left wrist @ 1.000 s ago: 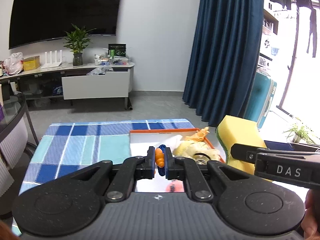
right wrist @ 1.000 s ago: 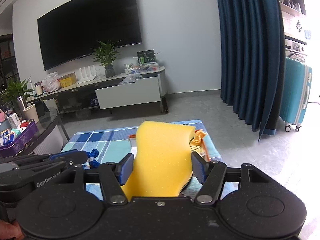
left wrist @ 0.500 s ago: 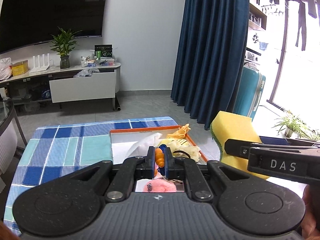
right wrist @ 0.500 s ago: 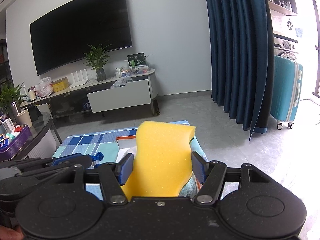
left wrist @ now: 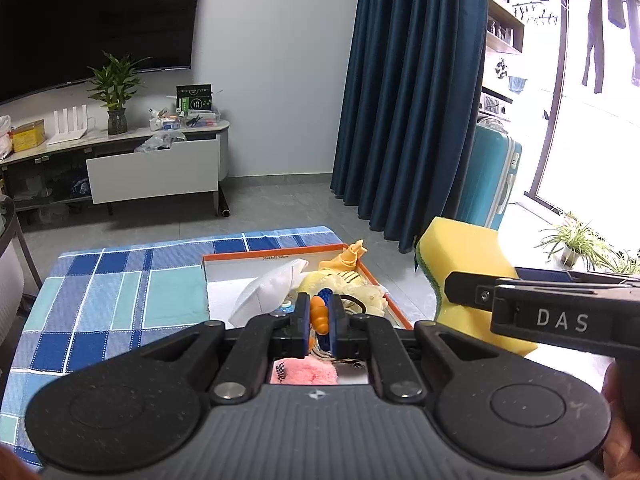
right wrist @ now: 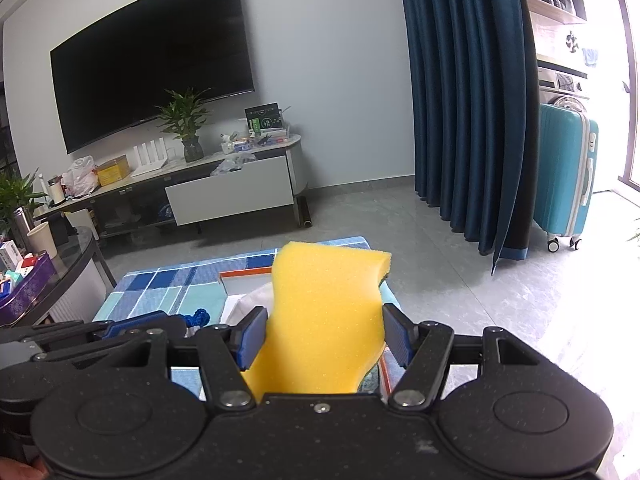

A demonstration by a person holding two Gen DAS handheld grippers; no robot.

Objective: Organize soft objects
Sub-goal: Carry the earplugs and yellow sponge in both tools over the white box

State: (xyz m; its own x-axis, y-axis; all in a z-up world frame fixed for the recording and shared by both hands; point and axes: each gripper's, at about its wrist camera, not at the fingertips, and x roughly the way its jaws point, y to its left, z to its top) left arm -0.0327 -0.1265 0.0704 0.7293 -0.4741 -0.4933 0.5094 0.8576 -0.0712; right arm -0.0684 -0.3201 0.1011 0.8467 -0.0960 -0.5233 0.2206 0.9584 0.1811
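Note:
My left gripper [left wrist: 320, 314] is shut on a small orange and blue rope toy [left wrist: 319, 319], held over an orange-rimmed box [left wrist: 276, 253] on the checked cloth. Inside the box lie a white pouch [left wrist: 268, 294], a yellow plush [left wrist: 352, 282] and, close under my fingers, a pink plush [left wrist: 310, 374]. My right gripper [right wrist: 324, 338] is shut on a yellow sponge [right wrist: 326, 300], its blue pads pinching both sides. The sponge [left wrist: 460, 258] hangs to the right of the box. In the right wrist view the left gripper [right wrist: 120, 332] sits low on the left, the toy's blue end [right wrist: 198, 317] sticking out.
The blue checked cloth [left wrist: 120, 292] covers a low table. A glass side table [right wrist: 60, 276] with small items stands to the left. Behind are a TV cabinet [right wrist: 224, 196], dark blue curtains [right wrist: 460, 120] and a teal suitcase [right wrist: 564, 176] on the grey floor.
The left gripper has shifted a little over the box with the toy still pinched, bringing the pink plush into view beneath it. The right gripper keeps the sponge almost still.

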